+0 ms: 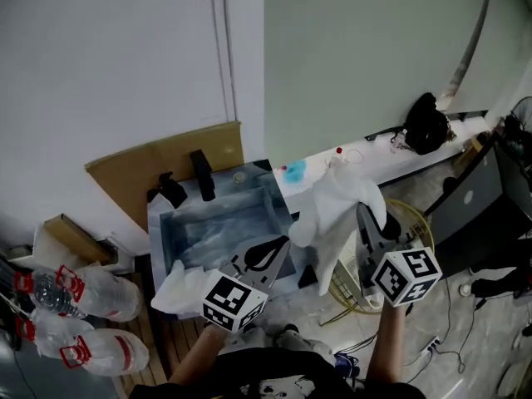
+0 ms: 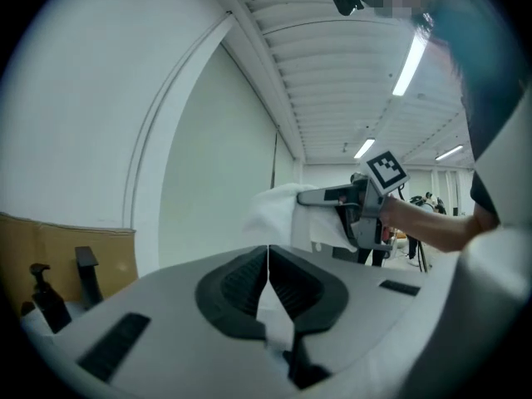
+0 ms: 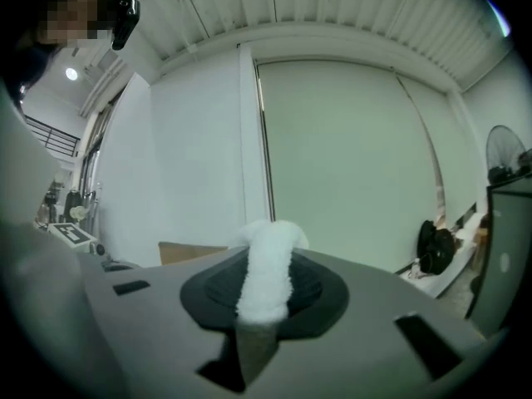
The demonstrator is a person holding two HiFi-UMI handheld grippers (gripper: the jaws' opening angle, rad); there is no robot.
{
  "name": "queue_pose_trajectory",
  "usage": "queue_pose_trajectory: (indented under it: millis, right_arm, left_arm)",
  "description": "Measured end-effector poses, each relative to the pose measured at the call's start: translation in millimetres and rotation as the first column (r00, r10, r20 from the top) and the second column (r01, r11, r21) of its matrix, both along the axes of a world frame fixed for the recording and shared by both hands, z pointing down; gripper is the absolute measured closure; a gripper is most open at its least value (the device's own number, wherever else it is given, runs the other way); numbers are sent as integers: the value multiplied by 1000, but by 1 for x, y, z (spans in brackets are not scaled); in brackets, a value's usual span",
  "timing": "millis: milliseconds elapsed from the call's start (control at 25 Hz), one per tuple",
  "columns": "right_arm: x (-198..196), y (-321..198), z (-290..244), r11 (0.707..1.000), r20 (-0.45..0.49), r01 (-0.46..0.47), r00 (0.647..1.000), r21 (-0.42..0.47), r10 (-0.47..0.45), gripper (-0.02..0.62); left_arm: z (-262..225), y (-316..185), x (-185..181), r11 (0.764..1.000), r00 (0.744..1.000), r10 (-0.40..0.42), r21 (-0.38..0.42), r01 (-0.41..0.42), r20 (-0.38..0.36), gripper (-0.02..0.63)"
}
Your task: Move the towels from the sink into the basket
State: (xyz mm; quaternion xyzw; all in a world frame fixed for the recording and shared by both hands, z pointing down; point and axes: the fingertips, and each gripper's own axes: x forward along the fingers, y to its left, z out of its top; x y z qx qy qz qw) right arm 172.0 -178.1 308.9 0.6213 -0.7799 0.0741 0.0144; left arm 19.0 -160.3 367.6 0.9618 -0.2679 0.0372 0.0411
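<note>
Your right claw (image 1: 364, 213) was clamped on a white towel (image 1: 332, 214), right of centre in the head view. The cloth hung free in a long fold between the sink (image 1: 158, 231) and the wire basket (image 1: 416, 214), touching neither. In the right gripper view a thick roll of that towel (image 3: 268, 264) stood pinched between the dark pads of the claw (image 3: 266, 285).

Your left claw (image 1: 274, 249) sat at lower centre over the sink's front edge. Its jaws were together, and a thin strip of a second towel (image 2: 270, 306) was caught between them (image 2: 268, 285). The rest of that towel (image 1: 179, 288) bunched at the sink's front left corner.

The cube on each claw carried square black-and-white markers.

A black faucet (image 1: 202, 175) and a black pump bottle (image 1: 170, 191) stood at the back of the sink, before a cardboard sheet (image 1: 166, 160).

At lower left lay clear plastic bottles (image 1: 91, 293) with red labels, the print too small to read.
</note>
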Motion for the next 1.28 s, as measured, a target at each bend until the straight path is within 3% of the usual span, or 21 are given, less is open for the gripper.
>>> queue_pose_trajectory:
  millis: [320, 680, 960, 1280]
  right_arm:
    - [127, 38, -19, 973, -5, -227, 974, 32, 227, 535]
    - [227, 56, 27, 937, -26, -347, 938, -35, 346, 535]
    - [273, 47, 132, 909, -20, -359, 932, -212, 363, 534]
    - [282, 38, 290, 812, -51, -326, 937, -485, 346, 534]
  left_arm:
    - [3, 25, 89, 986, 986, 164, -11, -164, 3, 597]
    - [17, 42, 172, 964, 964, 264, -44, -263, 9, 597]
    - [29, 46, 215, 956, 957, 288, -75, -285, 28, 597]
    - [49, 39, 224, 960, 962, 262, -123, -252, 73, 597]
